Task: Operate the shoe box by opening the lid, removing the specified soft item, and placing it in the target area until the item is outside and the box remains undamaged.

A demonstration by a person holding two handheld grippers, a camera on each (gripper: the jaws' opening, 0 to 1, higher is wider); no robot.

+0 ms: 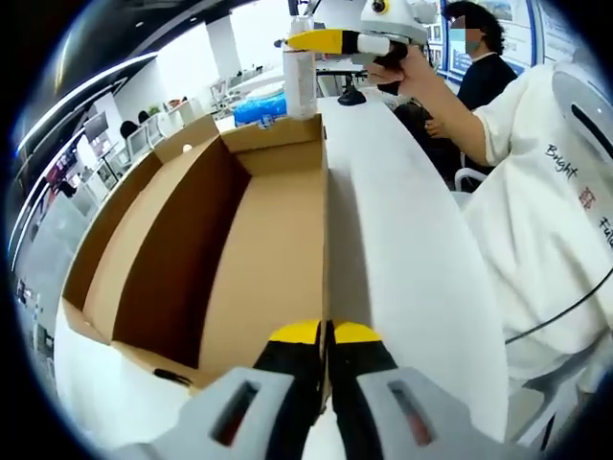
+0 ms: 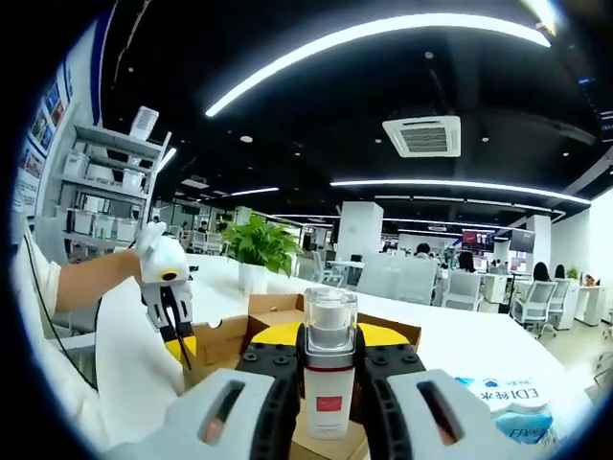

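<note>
Bright, even office light from long ceiling strips [image 2: 383, 34], which flare white w/ glare. White desk [image 1: 402, 240] nearly blown out; box [image 1: 230, 249] interior in soft shadow. Heavy fisheye bend at edges; tongs up close slightly soft, background sharp.

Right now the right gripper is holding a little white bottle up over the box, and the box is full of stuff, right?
Not quite. The right gripper does hold the white bottle over the cardboard box, but the left gripper view shows the box's inside bare, nothing in it. The rest is right.
</note>
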